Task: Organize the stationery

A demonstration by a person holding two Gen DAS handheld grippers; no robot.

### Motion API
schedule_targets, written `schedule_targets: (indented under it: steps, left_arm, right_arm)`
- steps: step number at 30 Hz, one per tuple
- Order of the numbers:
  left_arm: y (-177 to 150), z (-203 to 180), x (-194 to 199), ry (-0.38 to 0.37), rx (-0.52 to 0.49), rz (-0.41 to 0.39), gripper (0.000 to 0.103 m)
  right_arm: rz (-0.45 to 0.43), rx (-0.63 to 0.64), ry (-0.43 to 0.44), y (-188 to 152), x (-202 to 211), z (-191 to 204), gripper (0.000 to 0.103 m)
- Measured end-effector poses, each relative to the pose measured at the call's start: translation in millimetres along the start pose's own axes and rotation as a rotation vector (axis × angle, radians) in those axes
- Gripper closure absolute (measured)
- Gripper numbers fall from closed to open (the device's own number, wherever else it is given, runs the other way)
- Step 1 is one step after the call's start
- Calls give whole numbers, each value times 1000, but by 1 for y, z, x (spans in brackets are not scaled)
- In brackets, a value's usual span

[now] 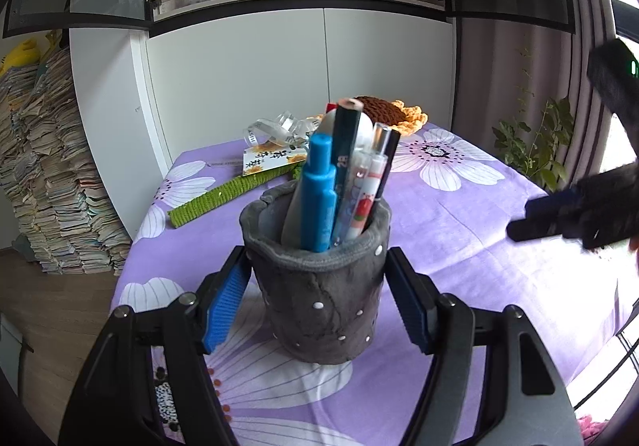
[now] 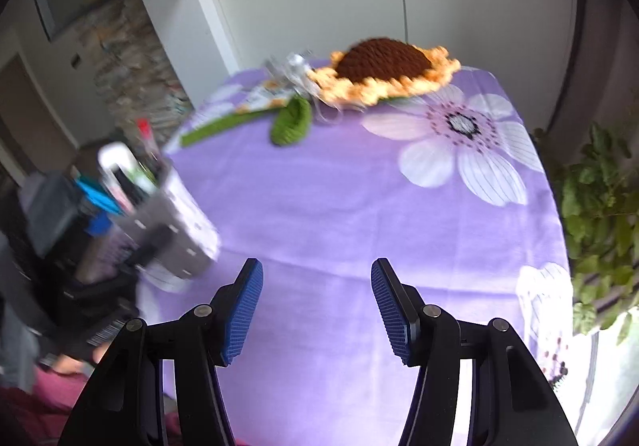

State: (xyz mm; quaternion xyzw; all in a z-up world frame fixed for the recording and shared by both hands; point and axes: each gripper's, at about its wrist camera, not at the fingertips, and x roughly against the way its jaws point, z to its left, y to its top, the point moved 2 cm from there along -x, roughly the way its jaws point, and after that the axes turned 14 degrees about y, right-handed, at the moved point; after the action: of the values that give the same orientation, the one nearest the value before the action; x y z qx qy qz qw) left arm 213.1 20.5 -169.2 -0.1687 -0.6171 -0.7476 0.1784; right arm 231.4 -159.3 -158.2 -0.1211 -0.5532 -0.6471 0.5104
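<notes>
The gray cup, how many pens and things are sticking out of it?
5 that I can see in the gray cup: a blue marker, a dark pencil, two white pens side by side, and something white behind. More may hide inside.

1. One grey felt pen holder [image 1: 319, 286] stands on the tabletop [image 1: 459, 214].
2. One blue marker [image 1: 319, 190] stands in the holder.
3. One dark teal pencil [image 1: 346, 134] stands beside the marker.
4. Two clear-topped pens with white printed barrels [image 1: 369, 186] stand to its right; further slim things behind them are too hidden to count.
5. One white rounded object [image 1: 361, 130] shows behind the pencil.
6. One crocheted sunflower [image 2: 383, 66] lies at the far end.
7. One green crocheted stem [image 1: 223, 194] and one green leaf [image 2: 291, 122] lie near it.
8. One printed card [image 1: 267, 158] lies by the stem.
9. Two claws appear: left claw [image 1: 317, 302], right claw [image 2: 317, 306].
10. Large white flowers printed on the cloth: at least five.
</notes>
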Motion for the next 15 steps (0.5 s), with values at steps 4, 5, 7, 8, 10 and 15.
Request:
schedule_targets:
  steps: [4, 5, 7, 8, 10, 15]
  left_arm:
    - [0, -6, 2, 12, -22, 1, 36]
    - [-1, -5, 3, 13, -22, 5, 35]
    - [-5, -2, 5, 9, -17, 19, 35]
    - [-6, -2, 6, 6, -19, 20, 35]
    - [-7, -2, 8, 6, -34, 21, 34]
    - [-3, -1, 7, 12, -28, 25, 25]
  right_arm:
    - [58, -37, 12, -17, -21, -14, 45]
    - [68, -49, 29, -20, -25, -16, 45]
    - [74, -50, 45, -22, -29, -16, 45]
    - [73, -43, 48, -21, -30, -15, 45]
    - [65, -30, 56, -20, -30, -10, 45]
    - [61, -25, 95, -19, -32, -1, 45]
